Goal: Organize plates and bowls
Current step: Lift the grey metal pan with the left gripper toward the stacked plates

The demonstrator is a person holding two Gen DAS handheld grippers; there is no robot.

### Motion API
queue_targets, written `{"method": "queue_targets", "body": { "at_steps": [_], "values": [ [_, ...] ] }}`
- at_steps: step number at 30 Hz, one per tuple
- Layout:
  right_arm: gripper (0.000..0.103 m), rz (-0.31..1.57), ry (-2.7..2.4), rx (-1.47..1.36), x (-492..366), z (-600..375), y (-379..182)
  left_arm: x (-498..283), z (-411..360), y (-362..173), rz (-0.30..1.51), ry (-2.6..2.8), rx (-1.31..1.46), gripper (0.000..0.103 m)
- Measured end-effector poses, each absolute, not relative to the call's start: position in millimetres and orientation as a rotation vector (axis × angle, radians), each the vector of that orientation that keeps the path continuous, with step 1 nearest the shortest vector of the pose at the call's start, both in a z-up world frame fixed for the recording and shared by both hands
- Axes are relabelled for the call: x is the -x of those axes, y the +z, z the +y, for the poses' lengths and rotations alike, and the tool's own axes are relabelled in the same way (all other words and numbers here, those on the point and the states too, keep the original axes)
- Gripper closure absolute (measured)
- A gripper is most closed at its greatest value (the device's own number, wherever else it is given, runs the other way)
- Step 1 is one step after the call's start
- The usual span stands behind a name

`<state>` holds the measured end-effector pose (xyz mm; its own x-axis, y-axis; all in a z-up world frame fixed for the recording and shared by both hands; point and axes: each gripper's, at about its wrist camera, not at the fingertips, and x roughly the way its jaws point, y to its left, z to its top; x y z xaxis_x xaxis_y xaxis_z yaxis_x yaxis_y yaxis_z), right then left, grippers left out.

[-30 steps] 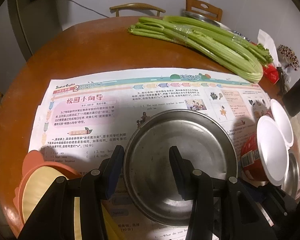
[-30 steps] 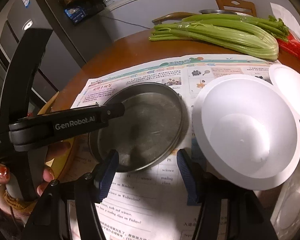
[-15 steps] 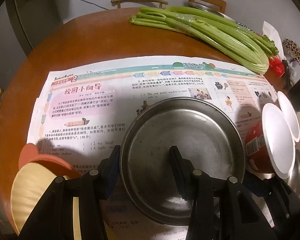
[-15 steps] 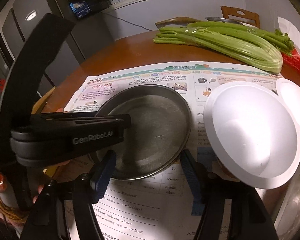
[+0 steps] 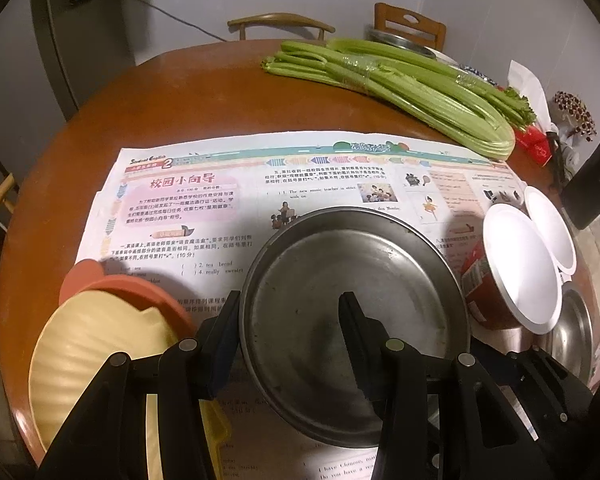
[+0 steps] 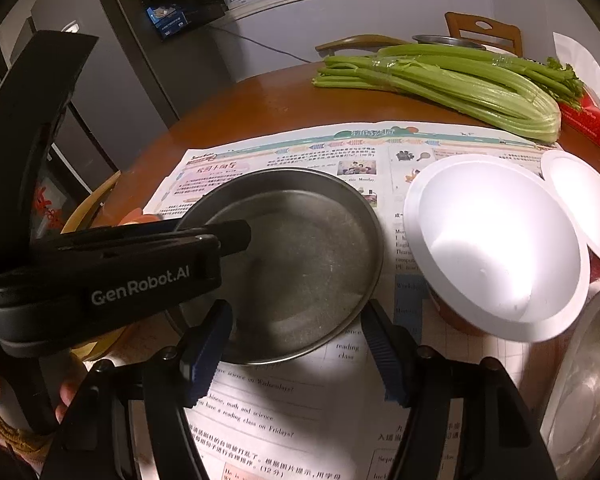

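Observation:
A steel plate [image 5: 352,320] lies on a newspaper [image 5: 204,216]; it also shows in the right wrist view [image 6: 292,264]. My left gripper [image 5: 288,320] is open and straddles the plate's near left rim, one finger outside, one over the plate's inside. My right gripper [image 6: 296,340] is open and empty, just in front of the plate's near edge. Two white-lined red bowls [image 5: 520,276] lie tilted to the plate's right, also in the right wrist view [image 6: 496,252]. A yellow plate on an orange one [image 5: 96,340] sits at the left.
A bunch of celery [image 5: 400,84] lies across the far side of the round wooden table [image 5: 172,96]. A steel bowl [image 6: 584,392] sits at the near right. Red packaging [image 5: 536,144] and chairs [image 5: 410,28] are at the far edge.
My left gripper has risen and pulled back slightly, still straddling the plate's rim. The right gripper shifted a little toward the plate. The plate looks tilted up at the left.

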<state>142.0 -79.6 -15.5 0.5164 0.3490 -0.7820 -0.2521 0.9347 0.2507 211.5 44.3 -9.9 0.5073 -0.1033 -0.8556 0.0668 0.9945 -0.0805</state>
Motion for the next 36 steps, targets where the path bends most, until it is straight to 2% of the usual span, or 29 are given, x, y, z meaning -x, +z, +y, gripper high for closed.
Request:
{"method": "queue_targets", "body": {
  "at_steps": [36],
  "values": [
    [0.035,0.844,0.508,-0.086,-85.0,-82.8,38.4,-128.3,59.7,48.3,0.878,-0.044,0.130,0.053]
  ]
}}
